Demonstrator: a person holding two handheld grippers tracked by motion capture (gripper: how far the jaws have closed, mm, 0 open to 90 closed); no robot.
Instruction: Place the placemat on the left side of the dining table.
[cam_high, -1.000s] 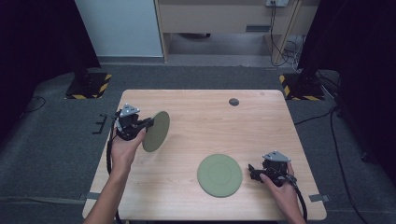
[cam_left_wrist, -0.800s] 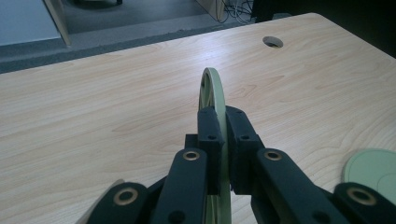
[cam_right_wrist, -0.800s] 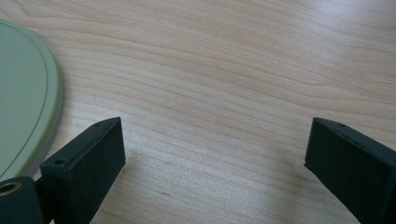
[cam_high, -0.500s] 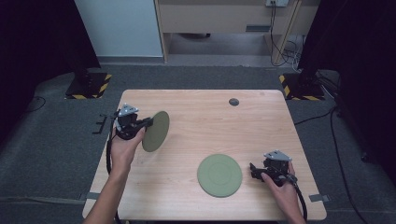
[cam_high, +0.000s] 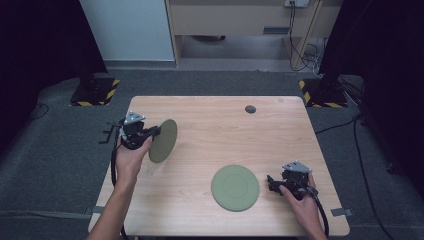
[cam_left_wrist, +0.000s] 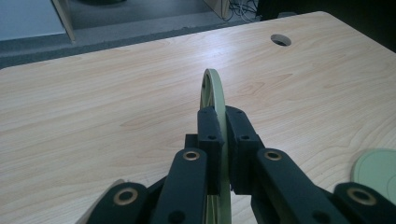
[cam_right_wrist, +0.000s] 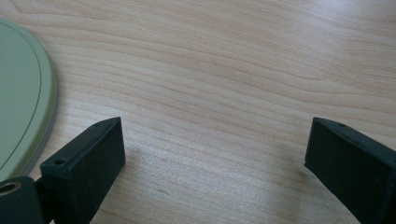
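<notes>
Since the earlier frames little has shifted, and the left tool (cam_high: 150, 132) still clamps one green plate (cam_high: 164, 140) on edge above the tabletop (cam_high: 210, 130). The right tool (cam_high: 272, 182) rests wide open and empty just beside the second plate (cam_high: 235, 188); two plates altogether.

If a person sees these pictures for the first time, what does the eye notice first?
First, the green plate held on edge above the table's left side, clamped in the left tool. Next, a second green plate lying flat near the front, with the open right tool beside it.
</notes>
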